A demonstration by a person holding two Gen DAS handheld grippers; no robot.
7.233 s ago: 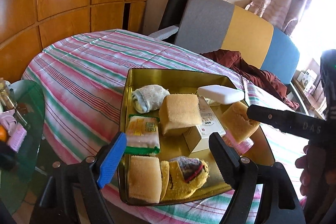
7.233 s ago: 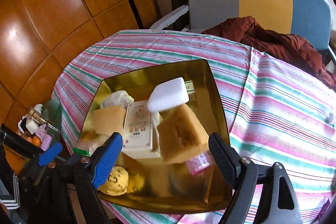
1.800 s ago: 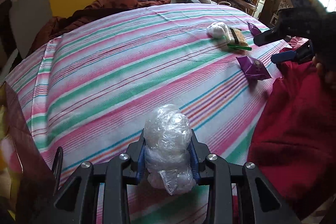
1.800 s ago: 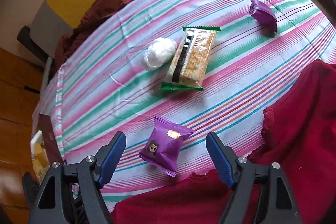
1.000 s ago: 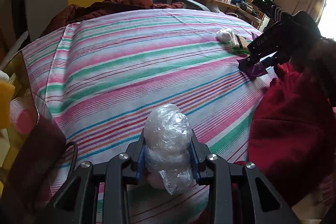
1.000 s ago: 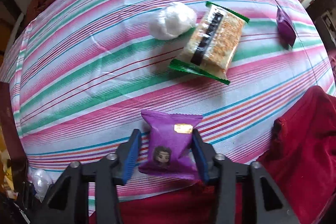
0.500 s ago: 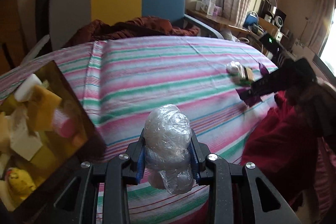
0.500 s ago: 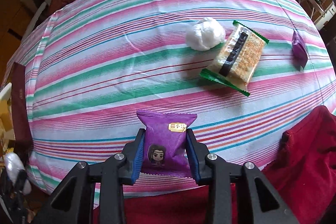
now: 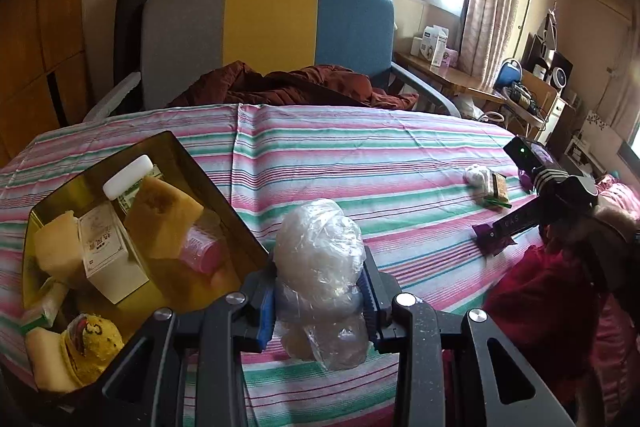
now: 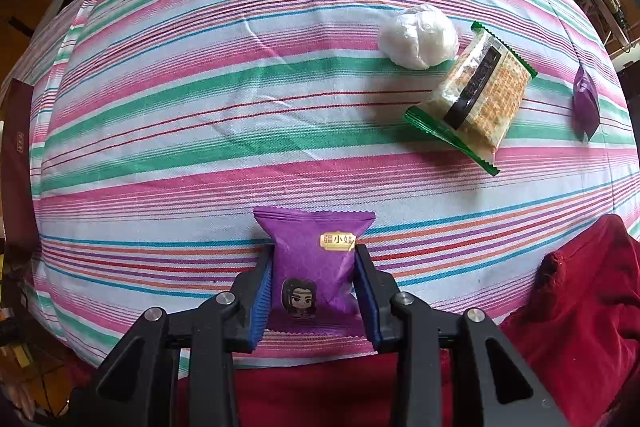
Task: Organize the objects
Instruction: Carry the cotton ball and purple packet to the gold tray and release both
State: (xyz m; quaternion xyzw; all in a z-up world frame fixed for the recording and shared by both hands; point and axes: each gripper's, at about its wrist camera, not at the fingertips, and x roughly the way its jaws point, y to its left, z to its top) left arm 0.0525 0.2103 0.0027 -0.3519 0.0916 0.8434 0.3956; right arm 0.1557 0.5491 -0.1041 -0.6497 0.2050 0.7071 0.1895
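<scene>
My left gripper (image 9: pixel 320 287) is shut on a clear plastic-wrapped bundle (image 9: pixel 320 267), held above the striped table just right of the gold tray (image 9: pixel 192 163). The tray holds sponges, a white box, a white bar, a pink item and a yellow sock. My right gripper (image 10: pixel 314 279) is shut on a purple snack packet (image 10: pixel 314 263), held low over the table's near edge. That gripper and its packet (image 9: pixel 490 237) also show at the right in the left wrist view. A white wrapped ball (image 10: pixel 418 37), a green-edged cracker pack (image 10: pixel 474 91) and a second purple packet (image 10: pixel 585 103) lie on the cloth.
A grey, yellow and blue chair (image 9: pixel 268 31) with a dark red garment (image 9: pixel 288 85) stands behind the table. Red cloth (image 10: pixel 580 307) covers the near right edge. A shelf with boxes and gadgets (image 9: pixel 480 79) is at the far right.
My left gripper has swung left with the bundle, so the gold tray now fills the left of its view. My right gripper has lifted the purple packet slightly and drawn back.
</scene>
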